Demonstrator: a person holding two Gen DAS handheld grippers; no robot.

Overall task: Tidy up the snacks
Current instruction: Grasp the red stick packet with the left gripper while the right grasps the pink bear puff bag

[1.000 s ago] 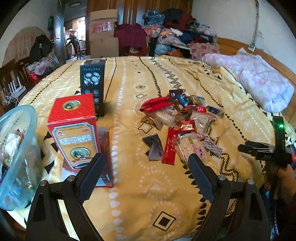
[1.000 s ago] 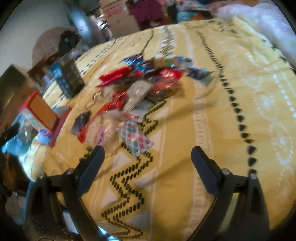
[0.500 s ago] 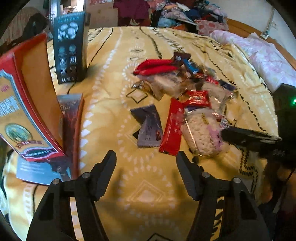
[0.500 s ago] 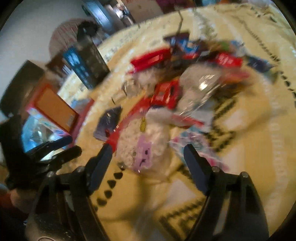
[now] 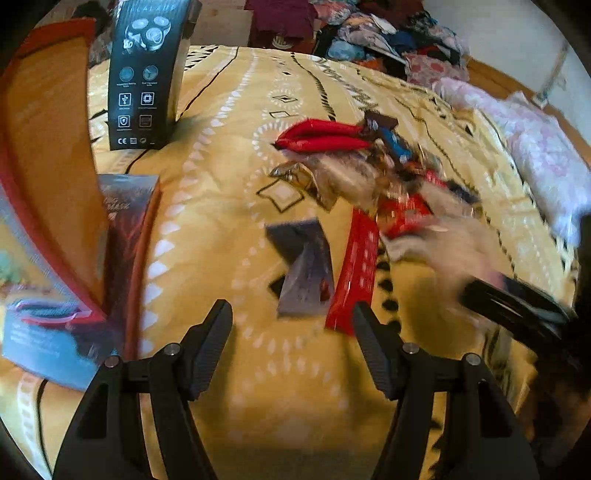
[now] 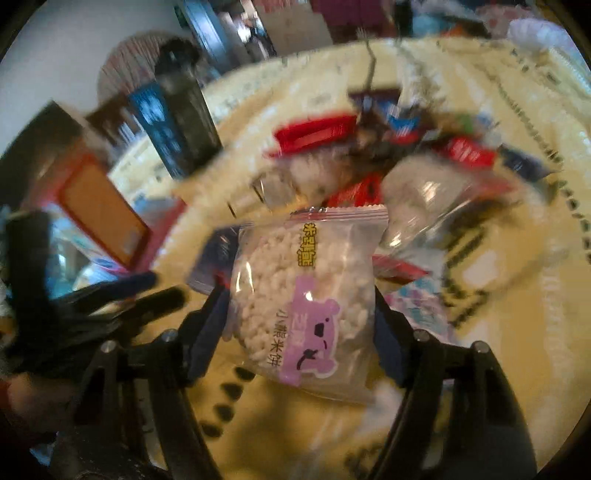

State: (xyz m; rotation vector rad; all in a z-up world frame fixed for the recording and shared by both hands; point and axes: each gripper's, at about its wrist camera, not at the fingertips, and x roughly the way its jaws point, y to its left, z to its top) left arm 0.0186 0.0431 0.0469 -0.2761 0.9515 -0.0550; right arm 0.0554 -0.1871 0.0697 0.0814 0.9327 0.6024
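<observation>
A heap of wrapped snacks (image 5: 369, 166) lies on the yellow patterned bedspread (image 5: 229, 192). My left gripper (image 5: 291, 332) hangs open low over the cloth, with nothing between its fingers. A dark grey packet (image 5: 303, 266) and a long red packet (image 5: 354, 269) lie just ahead of it. My right gripper (image 6: 297, 295) is closing on a clear puffed-rice cake packet (image 6: 295, 280) with a purple bear label. Both pads touch its sides, and it stands tilted up off the cloth. In the left wrist view the right gripper (image 5: 517, 306) is a dark blur at the right.
A tall black box (image 5: 144, 77) stands at the back left. A red and orange box (image 5: 48, 166) is close on the left, with a flat dark red pack (image 5: 125, 236) beside it. A pink quilt (image 5: 546, 155) and a pile of clothes (image 5: 369, 33) lie beyond.
My left gripper has sunk toward the dark packet and its jaws have narrowed. My right gripper has swung left onto the rice cake packet and closed around it.
</observation>
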